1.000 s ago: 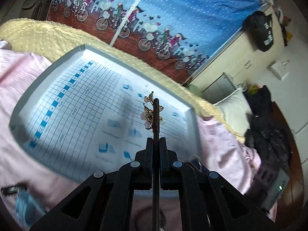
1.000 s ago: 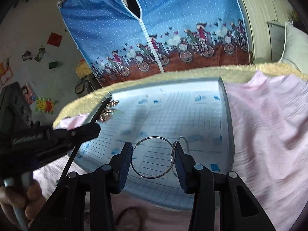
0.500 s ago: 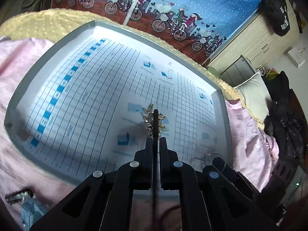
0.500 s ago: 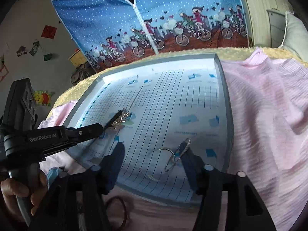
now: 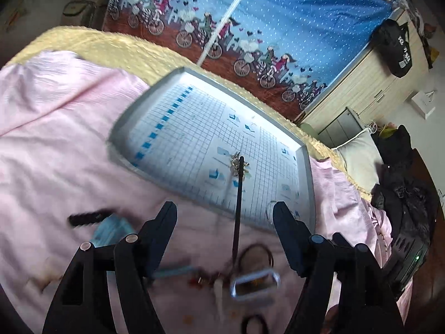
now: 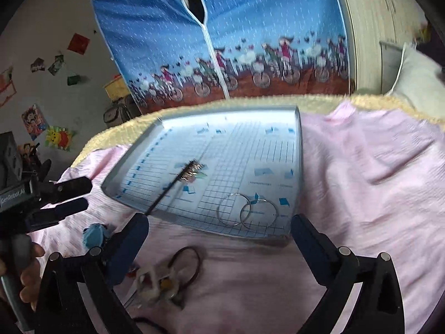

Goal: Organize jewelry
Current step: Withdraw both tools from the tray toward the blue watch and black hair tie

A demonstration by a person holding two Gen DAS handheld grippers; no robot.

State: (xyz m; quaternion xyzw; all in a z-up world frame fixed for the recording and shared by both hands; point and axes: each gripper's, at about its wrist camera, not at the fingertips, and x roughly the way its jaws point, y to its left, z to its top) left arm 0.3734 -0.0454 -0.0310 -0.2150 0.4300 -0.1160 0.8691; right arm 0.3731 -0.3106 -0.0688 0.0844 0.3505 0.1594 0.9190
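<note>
Now both tools spread wide; hairpin [image 6: 178, 179] & two hoops [image 6: 246, 213] in tray [image 6: 299, 150], hair tie [image 6: 186, 264] nearby.

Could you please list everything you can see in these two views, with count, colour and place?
tray: one, grey rim with blue-grid liner, on the pink sheet
hairpin: one, dark stick with gold ornament, head on the tray, tail over its near rim
hoops: two, silver, overlapping in the tray's near right corner
hair tie: one, dark, on the sheet before the tray
buckle: one, silver, blurred, on the sheet beside the hair tie
pink sheet: one, covering the bed
yellow blanket: one, under the sheet's far edge
blue curtain: one, bicycle print, behind the bed
left tongs: black, open, empty
right tongs: black, open, empty
hand: one, holding the left tongs' grip
</note>
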